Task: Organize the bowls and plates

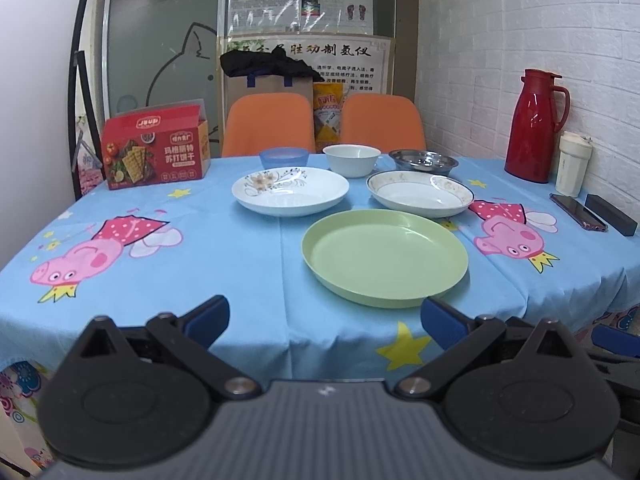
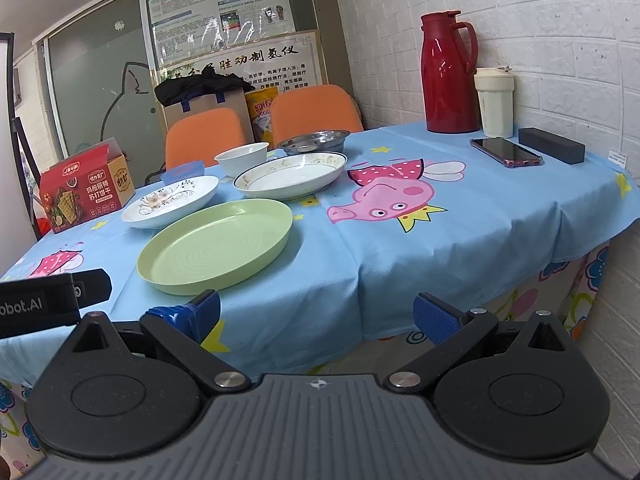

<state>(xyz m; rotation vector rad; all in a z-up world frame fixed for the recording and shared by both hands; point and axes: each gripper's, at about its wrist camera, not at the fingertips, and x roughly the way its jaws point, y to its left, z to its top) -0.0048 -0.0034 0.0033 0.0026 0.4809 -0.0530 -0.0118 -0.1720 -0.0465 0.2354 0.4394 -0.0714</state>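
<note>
A green plate [image 1: 385, 255] [image 2: 216, 245] lies nearest on the blue cartoon tablecloth. Behind it sit a white flowered plate [image 1: 290, 190] [image 2: 171, 201] and a gold-rimmed white plate [image 1: 420, 193] [image 2: 290, 175]. Farther back stand a blue bowl [image 1: 284, 157] [image 2: 183, 172], a white bowl [image 1: 352, 160] [image 2: 241, 158] and a steel dish [image 1: 423, 160] [image 2: 313, 141]. My left gripper [image 1: 325, 320] hangs open at the table's near edge, in front of the green plate. My right gripper [image 2: 317, 315] is open too, off the near edge, right of the green plate. Both hold nothing.
A red cracker box [image 1: 156, 148] [image 2: 86, 186] stands at the back left. A red thermos [image 1: 536, 126] [image 2: 450, 74], a white tumbler [image 1: 573, 164] [image 2: 495, 102], a phone [image 1: 578, 212] [image 2: 506, 152] and a black case [image 1: 610, 214] [image 2: 551, 145] sit by the brick wall. Two orange chairs [image 1: 269, 124] stand behind.
</note>
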